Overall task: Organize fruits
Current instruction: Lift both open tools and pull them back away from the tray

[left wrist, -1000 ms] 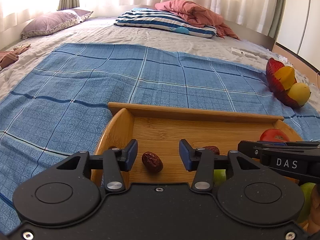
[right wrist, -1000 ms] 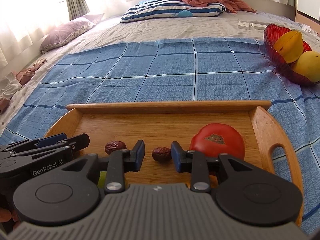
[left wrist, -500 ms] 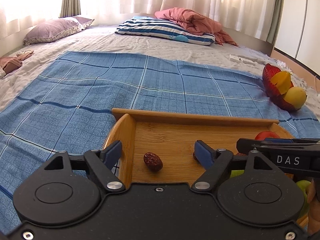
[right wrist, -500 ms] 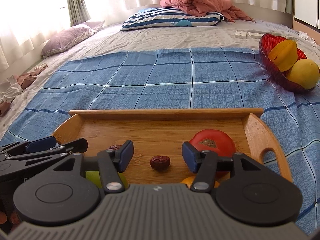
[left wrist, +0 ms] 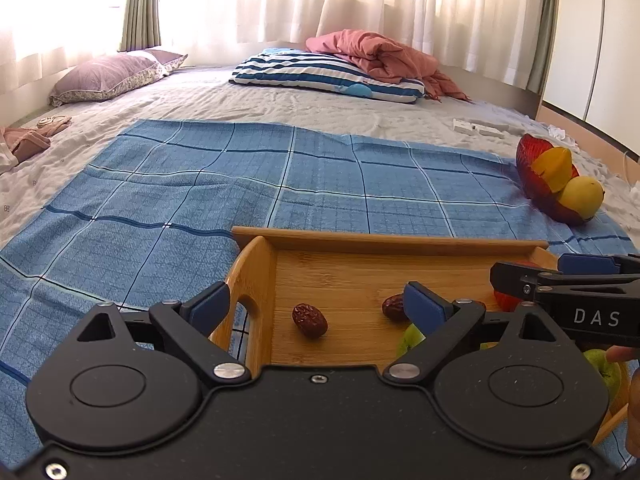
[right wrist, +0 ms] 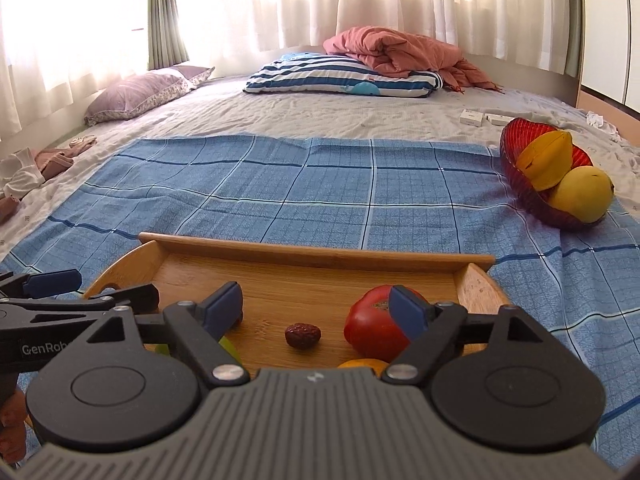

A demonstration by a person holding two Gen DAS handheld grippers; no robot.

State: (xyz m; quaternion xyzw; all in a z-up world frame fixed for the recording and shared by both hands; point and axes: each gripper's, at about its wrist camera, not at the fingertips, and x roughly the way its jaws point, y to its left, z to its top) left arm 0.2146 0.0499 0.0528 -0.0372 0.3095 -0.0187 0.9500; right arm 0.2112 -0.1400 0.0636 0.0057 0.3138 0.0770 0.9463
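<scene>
A wooden tray lies on the blue checked cloth. On it are two red dates, a red tomato, green fruits and an orange fruit. My left gripper is open and empty, above the tray's left end and one date. My right gripper is open and empty above the other date, with the tomato beside its right finger. A red bowl at the right holds a starfruit and a yellow fruit.
The blue cloth covers the bed's middle. A striped pillow, a pink blanket and a purple pillow lie at the back. White boxes lie behind the bowl. Clothes lie at the left.
Both grippers have opened wide and pulled back and up from the tray. The two dates stay lying on the tray.
</scene>
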